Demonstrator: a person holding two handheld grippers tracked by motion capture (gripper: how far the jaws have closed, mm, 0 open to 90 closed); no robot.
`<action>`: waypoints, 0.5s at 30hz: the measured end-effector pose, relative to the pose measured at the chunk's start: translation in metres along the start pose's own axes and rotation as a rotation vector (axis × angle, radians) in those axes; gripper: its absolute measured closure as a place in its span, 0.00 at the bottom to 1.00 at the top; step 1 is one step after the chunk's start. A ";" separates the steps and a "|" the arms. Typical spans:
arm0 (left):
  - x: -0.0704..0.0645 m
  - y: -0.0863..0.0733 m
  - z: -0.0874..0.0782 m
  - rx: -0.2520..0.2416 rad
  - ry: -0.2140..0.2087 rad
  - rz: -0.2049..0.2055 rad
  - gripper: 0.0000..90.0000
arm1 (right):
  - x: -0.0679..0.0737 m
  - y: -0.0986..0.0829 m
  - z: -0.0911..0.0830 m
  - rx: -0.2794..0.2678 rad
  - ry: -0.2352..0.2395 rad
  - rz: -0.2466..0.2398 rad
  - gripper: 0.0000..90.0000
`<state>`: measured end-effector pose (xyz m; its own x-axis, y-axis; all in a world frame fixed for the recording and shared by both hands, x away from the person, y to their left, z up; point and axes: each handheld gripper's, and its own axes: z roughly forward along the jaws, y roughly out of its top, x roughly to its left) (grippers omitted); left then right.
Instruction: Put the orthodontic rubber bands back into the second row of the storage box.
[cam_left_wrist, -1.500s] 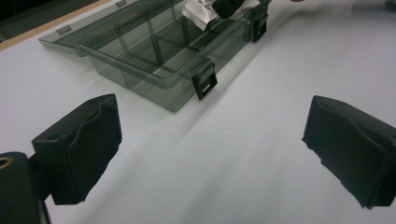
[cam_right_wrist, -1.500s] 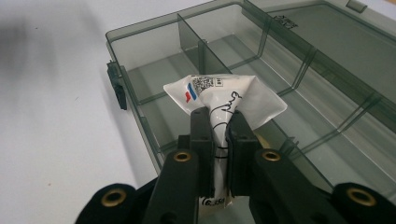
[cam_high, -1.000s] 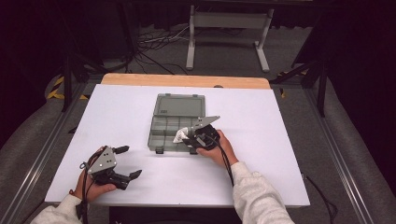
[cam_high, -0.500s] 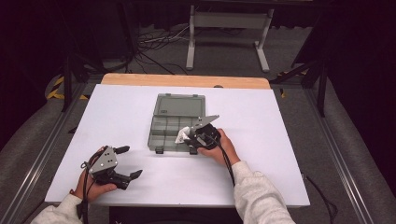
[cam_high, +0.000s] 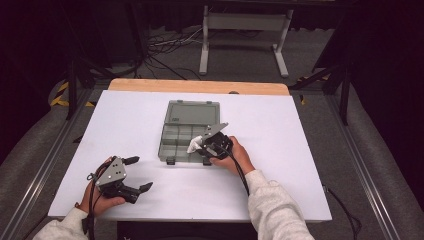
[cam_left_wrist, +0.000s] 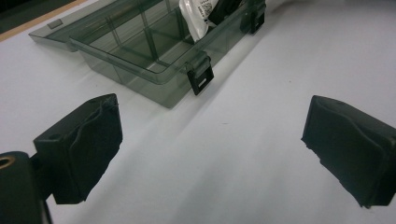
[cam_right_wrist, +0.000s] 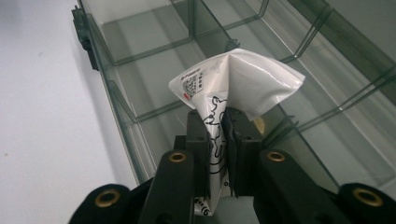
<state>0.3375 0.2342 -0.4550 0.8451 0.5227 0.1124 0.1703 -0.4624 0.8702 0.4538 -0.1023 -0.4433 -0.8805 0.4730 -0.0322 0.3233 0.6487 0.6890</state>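
A clear grey compartment box (cam_high: 186, 131) lies open at the middle of the white table, its lid flat behind it. My right gripper (cam_high: 202, 145) is shut on a small white plastic packet (cam_right_wrist: 238, 84) with black print, held over the box's front right compartments (cam_right_wrist: 154, 84). The packet (cam_high: 195, 144) shows white at the box's front edge. My left gripper (cam_high: 137, 175) rests open at the table's front left, apart from the box, with nothing between its pads (cam_left_wrist: 81, 140). In the left gripper view the box (cam_left_wrist: 140, 51) and its black latch (cam_left_wrist: 201, 77) lie ahead.
The table (cam_high: 300, 150) is white with a wooden strip along its far edge (cam_high: 200, 86). A metal stand (cam_high: 245, 30) and cables lie on the dark floor beyond. Rails run along both table sides.
The left gripper has shifted slightly toward the table's front edge. The right gripper and its packet stay over the box.
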 end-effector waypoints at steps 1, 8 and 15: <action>0.000 0.000 0.000 -0.002 0.000 -0.004 0.06 | -0.001 -0.001 0.000 0.000 0.007 0.022 0.91; 0.000 0.001 0.000 -0.002 0.005 0.002 0.06 | -0.001 -0.002 -0.001 0.009 0.022 0.030 0.86; 0.000 0.001 -0.001 0.002 0.009 0.006 0.06 | -0.005 -0.005 -0.009 -0.017 -0.001 0.054 0.70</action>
<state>0.3369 0.2347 -0.4539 0.8415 0.5263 0.1219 0.1662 -0.4669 0.8686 0.4534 -0.1137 -0.4399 -0.8617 0.5075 0.0051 0.3646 0.6120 0.7018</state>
